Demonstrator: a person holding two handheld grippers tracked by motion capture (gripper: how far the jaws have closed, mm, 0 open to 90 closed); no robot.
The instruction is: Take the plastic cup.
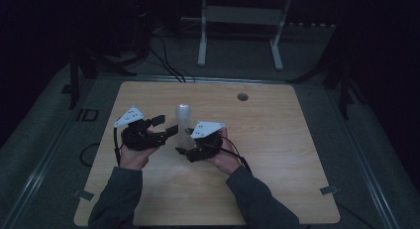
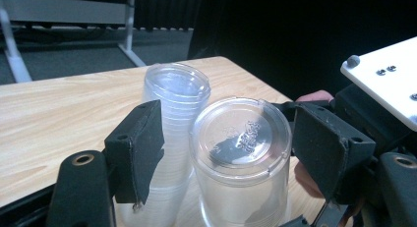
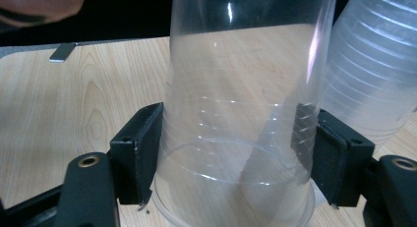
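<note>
A pale wooden table point(image 1: 277, 154) sits in a dim room, with a white metal frame point(image 1: 242, 21) on the floor beyond its far edge and a small round hole point(image 1: 242, 96) near that edge. Most of the tabletop lies bare to the right and toward the near edge; the work sits left of centre. A person's two forearms in dark sleeves point(image 1: 116, 197) come in from the near edge, angled inward, each hand wrapped around a black gripper topped by a white three-cornered plate. Between them stands a stack of clear plastic cups point(image 2: 172, 119), upside down on the wood, and just beside it a single clear cup point(image 3: 241, 114), also upside down, its rim at the table. The right gripper point(image 3: 231, 160) pinches this single cup low on its wall, one pad pressed to each side. The left gripper point(image 2: 228, 153) is spread wide, its jaws standing either side of the single cup's upturned base without touching it, one pad close against the stack. In the left gripper view, the right hand's fingers point(image 2: 314, 97) and white plate crowd in just behind the cup.
</note>
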